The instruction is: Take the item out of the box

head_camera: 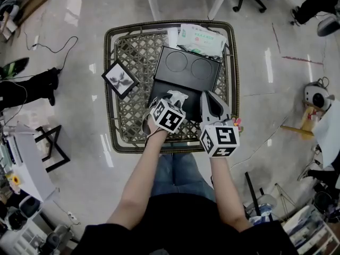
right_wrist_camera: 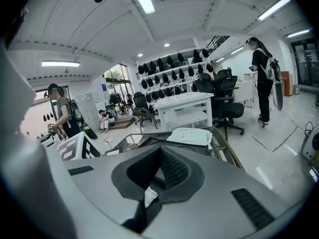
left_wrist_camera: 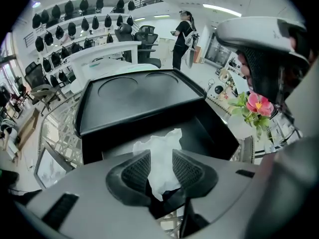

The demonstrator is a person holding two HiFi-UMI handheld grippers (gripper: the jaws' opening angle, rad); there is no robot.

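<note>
The white paper (left_wrist_camera: 158, 146) stands on end in the L gripper view. Its long axis runs 6 to 12 and its crumpled top leans a bit toward 1. It sticks up out of the open black box (left_wrist_camera: 134, 103), at the front edge nearest us. The L gripper (left_wrist_camera: 160, 171) is closed on it, w/ a pad (left_wrist_camera: 133, 172) snug against each side of the lower half.

In the head view the paper (head_camera: 178, 95) shows just past the tips of the L gripper (head_camera: 170, 102), toward 12. Our L hand (head_camera: 154, 126) tips that gripper steeply down into the box (head_camera: 183, 70) on the wicker table (head_camera: 114, 89).

The R gripper (head_camera: 208, 101) sits just beside it at 3, over the box's R edge and angled closer to level. Its jaws are closed together. The R gripper view (right_wrist_camera: 159, 156) shows a white scrap at their base; we can't tell if it's pinched. Both forearms come in from 6.
</note>
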